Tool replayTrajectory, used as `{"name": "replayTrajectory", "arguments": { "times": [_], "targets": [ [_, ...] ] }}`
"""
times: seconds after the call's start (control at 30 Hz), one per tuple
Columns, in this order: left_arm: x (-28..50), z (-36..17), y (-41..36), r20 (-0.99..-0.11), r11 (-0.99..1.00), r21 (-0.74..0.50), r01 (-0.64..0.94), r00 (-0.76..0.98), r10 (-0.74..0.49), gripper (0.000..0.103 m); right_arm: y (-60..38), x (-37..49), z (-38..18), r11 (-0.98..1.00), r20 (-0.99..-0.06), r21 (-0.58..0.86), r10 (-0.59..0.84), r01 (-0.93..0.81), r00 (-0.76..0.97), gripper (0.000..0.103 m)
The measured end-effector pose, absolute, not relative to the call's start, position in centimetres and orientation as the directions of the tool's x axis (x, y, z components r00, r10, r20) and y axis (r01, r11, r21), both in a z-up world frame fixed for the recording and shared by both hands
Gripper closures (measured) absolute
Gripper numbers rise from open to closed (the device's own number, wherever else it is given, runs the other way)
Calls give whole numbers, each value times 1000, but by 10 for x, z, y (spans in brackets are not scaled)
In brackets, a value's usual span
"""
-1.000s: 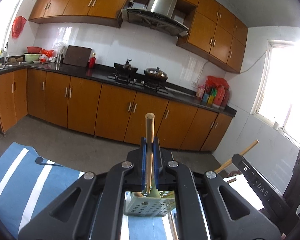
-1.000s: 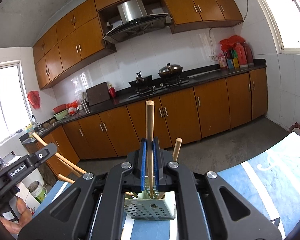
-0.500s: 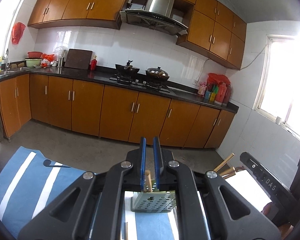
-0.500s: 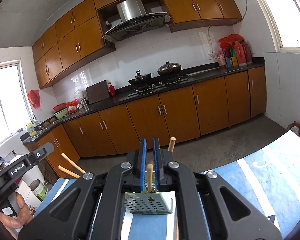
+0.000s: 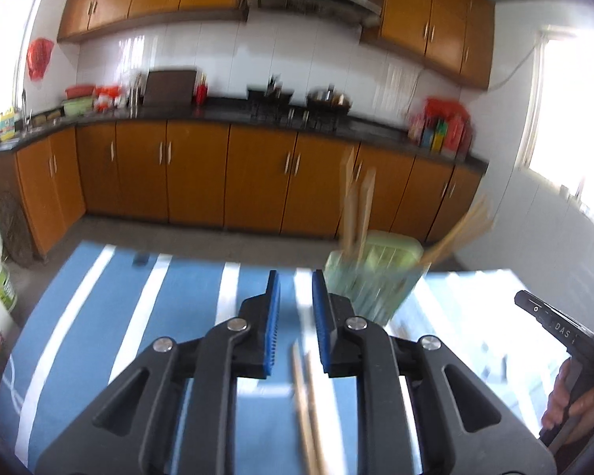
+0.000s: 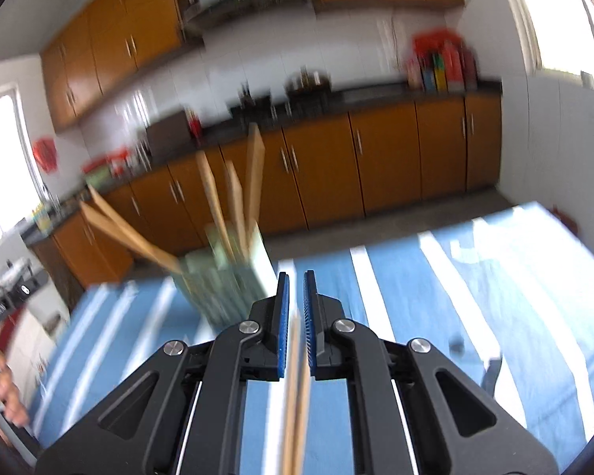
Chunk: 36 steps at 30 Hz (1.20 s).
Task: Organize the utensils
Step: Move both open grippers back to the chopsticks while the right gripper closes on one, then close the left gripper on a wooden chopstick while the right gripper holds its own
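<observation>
A pale green utensil holder (image 5: 372,281) stands on the blue striped cloth (image 5: 111,308), with several wooden utensils (image 5: 356,206) sticking up out of it. It also shows in the right wrist view (image 6: 221,277) with its wooden sticks (image 6: 233,194). My left gripper (image 5: 296,281) is open and empty, just left of the holder. My right gripper (image 6: 296,281) is slightly open and empty, just right of the holder. Wooden sticks (image 5: 305,407) lie on the cloth below the left gripper; the right wrist view shows them too (image 6: 297,392). Both views are motion-blurred.
The other hand-held gripper shows at the right edge (image 5: 562,332) and at the left edge (image 6: 4,301). A small dark utensil (image 5: 140,259) lies at the cloth's far edge. Brown kitchen cabinets (image 5: 233,182) stand beyond the table.
Both grippers let go of their wooden utensils into the holder, opened, and tipped down and back; the holder now sits beside each gripper instead of under it.
</observation>
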<state>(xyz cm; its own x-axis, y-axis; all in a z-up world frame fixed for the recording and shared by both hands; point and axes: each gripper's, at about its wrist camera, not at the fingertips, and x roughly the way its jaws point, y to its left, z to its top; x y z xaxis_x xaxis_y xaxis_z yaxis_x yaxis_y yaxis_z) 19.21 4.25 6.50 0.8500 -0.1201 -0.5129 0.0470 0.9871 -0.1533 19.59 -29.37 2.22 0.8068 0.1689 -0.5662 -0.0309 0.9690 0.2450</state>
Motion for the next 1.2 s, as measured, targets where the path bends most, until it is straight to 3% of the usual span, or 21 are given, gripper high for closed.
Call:
{"name": "replayTrajectory", "arguments": {
  "times": [0.13,0.23,0.37,0.5,0.87,0.93,1.07,1.2],
  "targets": [
    [195,11,56,-633,987,-160,3,767,-105,85,-287,203,-42,962,-696,274,207,-12,687,95],
    [194,-13,60,-682,986,-168,-14,724,-106,85,-276,204,-70,957,-743,290,235,-15,627,95],
    [188,-34,59,-709,984,-178,-8,695,-123,74,-262,203,-83,959,-759,282,246,-36,604,95],
    [183,-46,55,-723,982,-187,3,677,-140,71,-255,206,-88,966,-771,255,233,-48,592,88],
    [185,-61,42,-751,981,-189,38,638,-170,71,-243,202,-101,990,-790,122,143,-76,597,89],
    [185,-65,39,-755,979,-198,50,629,-185,71,-244,203,-102,996,-788,70,91,-57,609,95],
    [184,-73,30,-763,973,-216,84,607,-222,71,-270,209,-103,995,-788,62,2,76,615,95],
    [182,-83,16,-778,970,-211,123,580,-242,73,-281,209,-103,994,-789,68,-2,90,614,95]
  ]
}}
